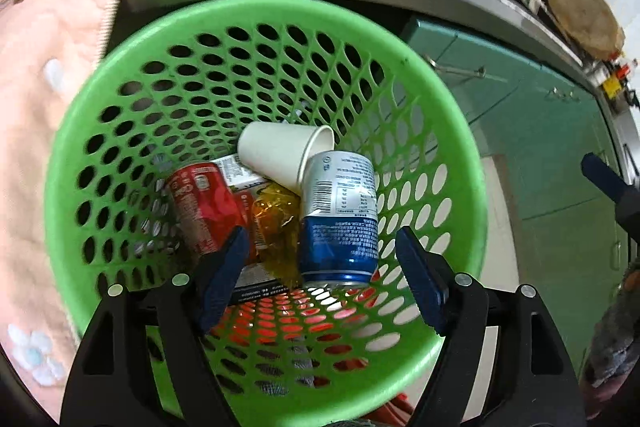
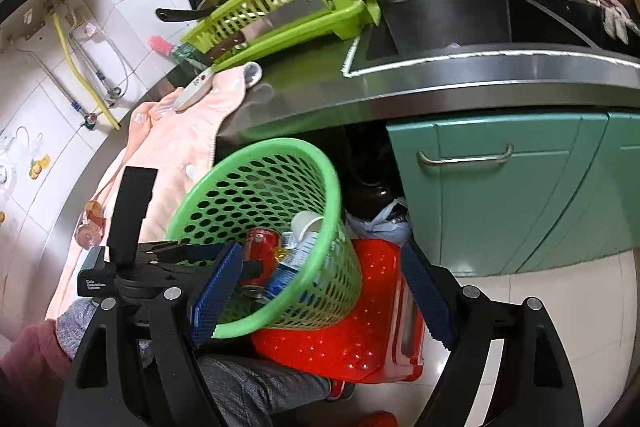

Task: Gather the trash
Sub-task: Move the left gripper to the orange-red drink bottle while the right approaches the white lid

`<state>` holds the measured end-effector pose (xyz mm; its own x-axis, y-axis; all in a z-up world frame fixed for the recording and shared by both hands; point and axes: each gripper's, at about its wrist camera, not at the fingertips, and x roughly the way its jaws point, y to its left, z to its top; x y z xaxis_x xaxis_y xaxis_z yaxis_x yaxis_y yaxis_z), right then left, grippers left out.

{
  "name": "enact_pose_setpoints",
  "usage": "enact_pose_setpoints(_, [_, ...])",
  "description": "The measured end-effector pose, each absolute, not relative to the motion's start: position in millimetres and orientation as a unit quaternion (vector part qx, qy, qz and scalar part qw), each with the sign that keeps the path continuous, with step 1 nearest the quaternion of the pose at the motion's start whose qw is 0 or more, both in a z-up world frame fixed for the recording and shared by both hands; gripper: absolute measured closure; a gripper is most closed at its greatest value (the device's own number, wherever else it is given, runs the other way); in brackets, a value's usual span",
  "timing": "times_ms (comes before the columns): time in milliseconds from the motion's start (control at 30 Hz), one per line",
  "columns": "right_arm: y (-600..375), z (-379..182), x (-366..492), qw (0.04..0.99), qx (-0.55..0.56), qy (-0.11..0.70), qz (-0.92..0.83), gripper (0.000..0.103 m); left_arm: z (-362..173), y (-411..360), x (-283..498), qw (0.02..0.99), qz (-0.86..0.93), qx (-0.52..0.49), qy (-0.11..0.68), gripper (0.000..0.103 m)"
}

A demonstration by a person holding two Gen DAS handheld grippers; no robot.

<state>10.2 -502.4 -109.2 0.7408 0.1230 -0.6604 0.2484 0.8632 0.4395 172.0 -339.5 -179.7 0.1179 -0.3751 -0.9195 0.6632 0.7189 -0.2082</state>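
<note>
A green perforated trash basket [image 1: 120,67] fills the left wrist view and stands on a red stool [image 2: 360,331] in the right wrist view [image 2: 256,155]. Inside lie a white paper cup [image 1: 276,151], a blue and silver can [image 1: 340,211], a red can [image 1: 200,207], an orange wrapper [image 1: 276,223] and a small carton [image 1: 240,171]. My left gripper [image 1: 320,275] is open and empty just above the basket's near rim. My right gripper [image 2: 320,291] is open and empty, over the basket's near side. The left gripper's body [image 2: 132,267] shows at the basket's left.
A steel counter [image 2: 480,83] with a sink [image 2: 460,19] runs behind the basket. A pink towel [image 2: 180,131] with a knife [image 2: 192,91] hangs over the counter edge. A lime dish rack [image 2: 280,3] stands on the counter. Teal cabinet doors [image 2: 500,187] are to the right.
</note>
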Motion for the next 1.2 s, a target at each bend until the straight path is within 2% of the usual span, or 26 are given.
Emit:
enact_pose_setpoints(300, [-461,-85,38,0.907,0.223,0.357,0.016,0.025,-137,-274,167,0.782,-0.314,0.086,0.532,0.028])
enact_pose_setpoints(700, [-355,-62,111,0.905,0.156,0.374,0.125,0.025,-88,-130,180,0.839,-0.207,0.012,0.503,0.027])
enact_pose_setpoints(900, [-304,-52,143,0.904,0.123,0.373,0.166,0.019,-66,-52,190,0.861,-0.147,-0.027,0.486,0.027])
enact_pose_setpoints(1200, [-236,-47,182,0.896,0.081,0.382,0.211,0.019,-43,20,206,0.879,-0.092,-0.065,0.464,0.025])
